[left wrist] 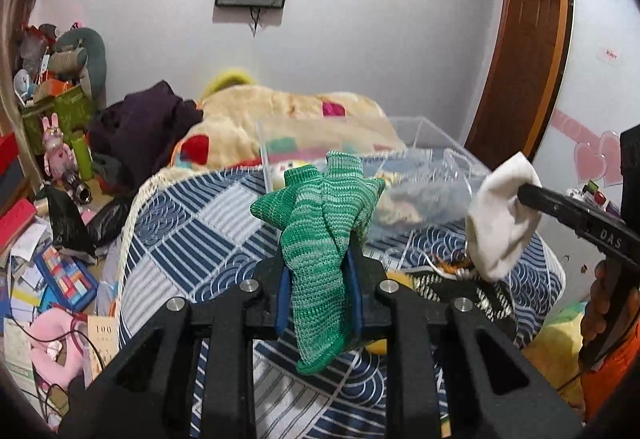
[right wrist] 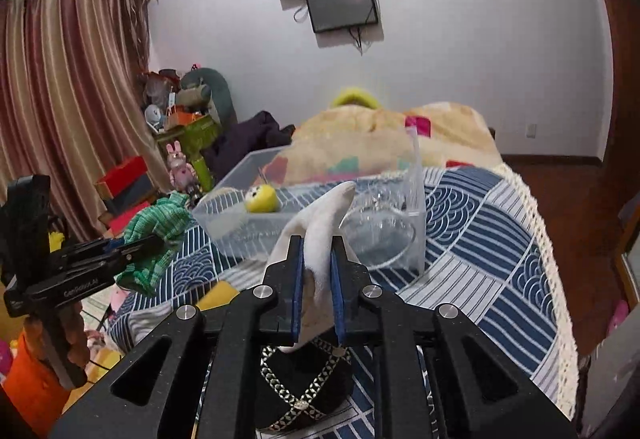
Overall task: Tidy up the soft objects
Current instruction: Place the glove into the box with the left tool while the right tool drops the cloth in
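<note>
Bed (right wrist: pixel 480 223): covered by a blue-and-white patterned quilt; a beige blanket (right wrist: pixel 360 135) is heaped at the far end.
Bin (right wrist: pixel 256 231): clear plastic, open-topped, resting on the quilt ahead of both grippers; a small yellow toy (right wrist: pixel 262 198) lies inside near its left wall, and a clear round bowl (right wrist: pixel 380 235) sits at its right end.
Black pouch (right wrist: pixel 304 387): dark with gold-patterned crossed bands, on the quilt directly below the right gripper.
Left gripper (left wrist: pixel 320 287): fingers pressed onto a green sock (left wrist: pixel 320 231), which is held off the quilt; its upper part fans out above the fingers and its lower end hangs below them.
Right gripper (right wrist: pixel 316 279): blue pads pinching a white sock (right wrist: pixel 320 235), raised above the quilt just short of the bin; the top leans toward the bin, the lower end dangles over the black pouch.
Relative position: the green sock is left of the white sock, the two well apart.
</note>
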